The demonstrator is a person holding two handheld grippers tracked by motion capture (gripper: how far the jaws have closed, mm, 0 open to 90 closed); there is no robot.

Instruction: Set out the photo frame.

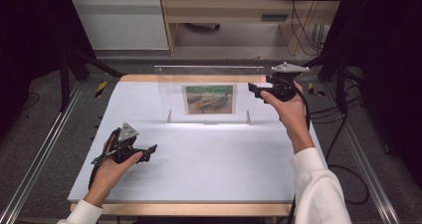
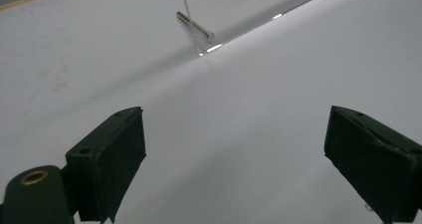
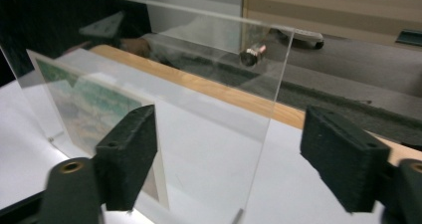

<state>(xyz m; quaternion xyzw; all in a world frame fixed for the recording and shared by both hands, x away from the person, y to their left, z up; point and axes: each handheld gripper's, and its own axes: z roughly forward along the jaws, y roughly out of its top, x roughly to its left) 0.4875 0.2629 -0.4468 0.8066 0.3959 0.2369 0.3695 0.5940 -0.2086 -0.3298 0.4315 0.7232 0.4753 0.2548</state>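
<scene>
Clear acrylic forms the upright picture frame (image 1: 209,94), which is stood near the far edge of the white desk (image 1: 199,164) and is carried on small metal standoff feet (image 2: 195,25). A landscape print (image 1: 209,99) in green and brown tones is held flat within the panel. The right gripper (image 1: 256,90) is held by the right hand (image 1: 291,109) at the frame's right edge, level with the upper half of the panel. In the right gripper view its jaws are seen spread wide, one on each side of the panel's vertical edge, and the pads are kept clear of the acrylic, so nothing is gripped. A round metal fastener (image 3: 251,56) is seen through the panel near its upper corner. The left gripper (image 1: 149,152) is held by the left hand (image 1: 112,167) low over the near left part of the desk, well apart from the frame. In the left gripper view its jaws are seen wide open over bare white surface, with nothing between them, and one foot of the frame is seen farther off. A white sleeve (image 1: 318,189) is worn on the right forearm.
</scene>
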